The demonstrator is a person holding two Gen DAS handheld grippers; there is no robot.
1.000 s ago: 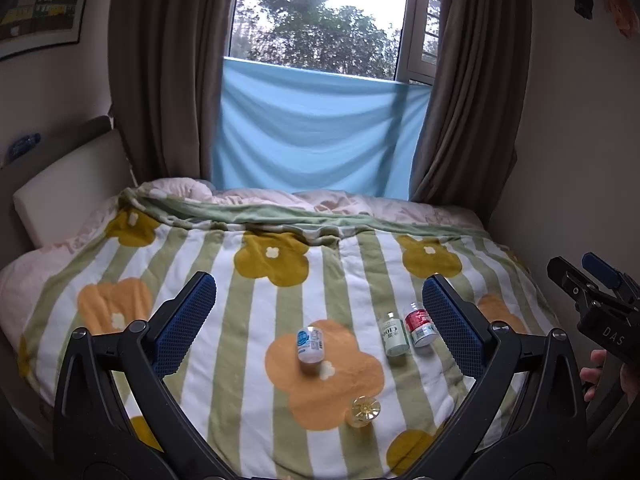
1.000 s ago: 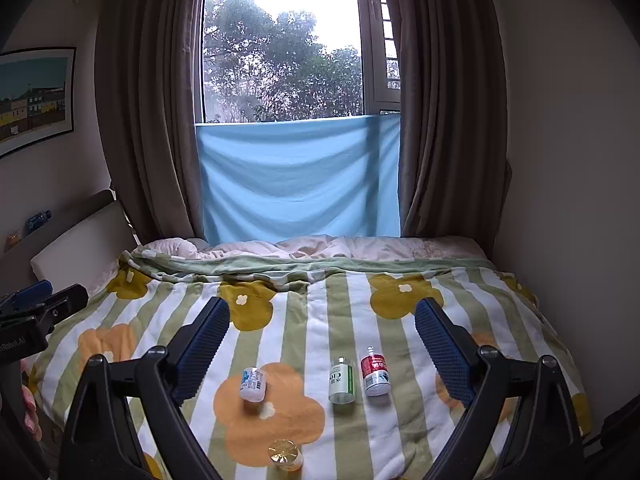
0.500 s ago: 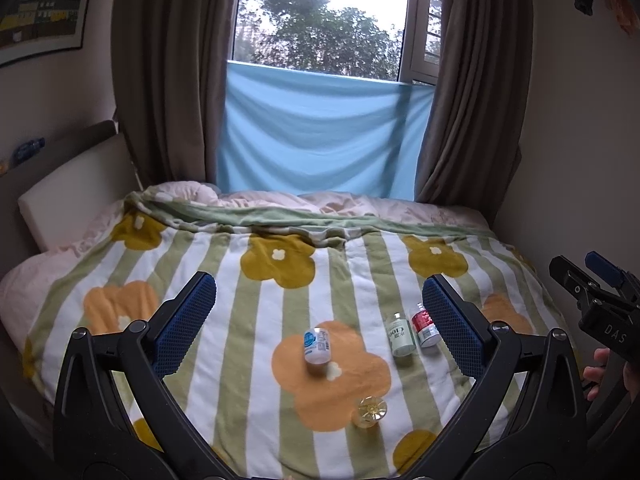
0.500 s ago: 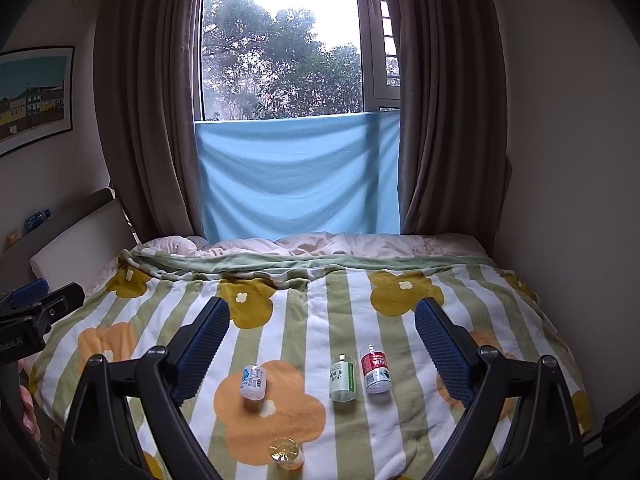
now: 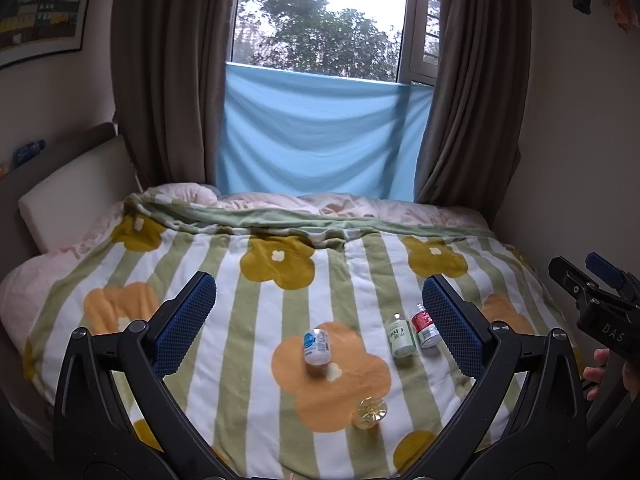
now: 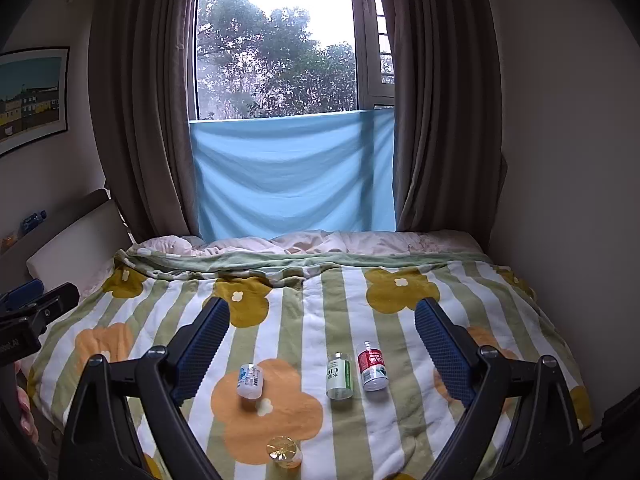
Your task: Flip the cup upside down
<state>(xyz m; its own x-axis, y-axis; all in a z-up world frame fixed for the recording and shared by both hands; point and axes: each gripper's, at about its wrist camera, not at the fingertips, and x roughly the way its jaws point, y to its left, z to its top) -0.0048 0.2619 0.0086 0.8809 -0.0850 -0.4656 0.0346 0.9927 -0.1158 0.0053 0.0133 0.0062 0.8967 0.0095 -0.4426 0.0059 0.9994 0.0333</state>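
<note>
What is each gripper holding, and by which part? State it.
Nothing. The left gripper and right gripper are both open above the bed; the small clear glass cup lies untouched.

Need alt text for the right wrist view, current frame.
Right gripper open and empty above a bed with a flower-print striped blanket. On the blanket: a small clear cup nearest the camera, and beyond it three small bottles, blue-labelled, green-labelled, red-labelled. The left gripper shows at the left edge.
</note>
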